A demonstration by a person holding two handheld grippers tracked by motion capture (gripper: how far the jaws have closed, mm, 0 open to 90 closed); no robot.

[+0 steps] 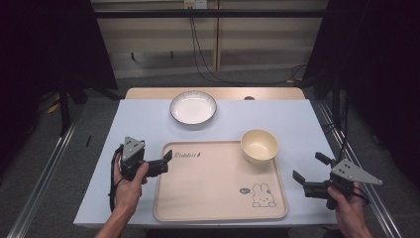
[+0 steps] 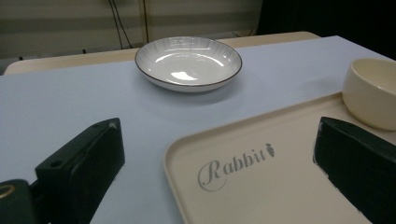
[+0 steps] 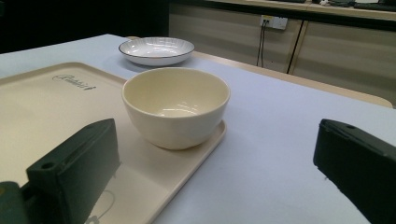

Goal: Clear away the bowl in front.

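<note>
Left gripper (image 1: 165, 159): a hand is holding it at the tray's near-left side, jaws standing wide apart and gripping nothing. In the left gripper view one jaw is hanging over the bare tablecloth while the other is hanging over the tray.

Right gripper (image 1: 308, 171): a hand is holding it over the tablecloth off the tray's right edge, well apart from the tray. Its jaws are gaping wide and carrying nothing, pointing toward the cream bowl.

Cream bowl (image 1: 259, 145): it is sitting upright and empty in the far-right corner of the tray, right at the rim. In the right gripper view (image 3: 176, 106) it is standing between the two jaws but farther off, not touched by either.

Tray (image 1: 198, 193): beige, lying flat on the near middle of the table, showing the word "Rabbit" near its far-left corner and a small rabbit drawing near its near-right corner.

White plate (image 1: 193, 107): shallow, dark-rimmed, resting empty on the tablecloth beyond the tray, apart from it and from both grippers.

Table (image 1: 297, 119): a pale blue cloth is covering it, with a wooden strip showing along the far edge.
</note>
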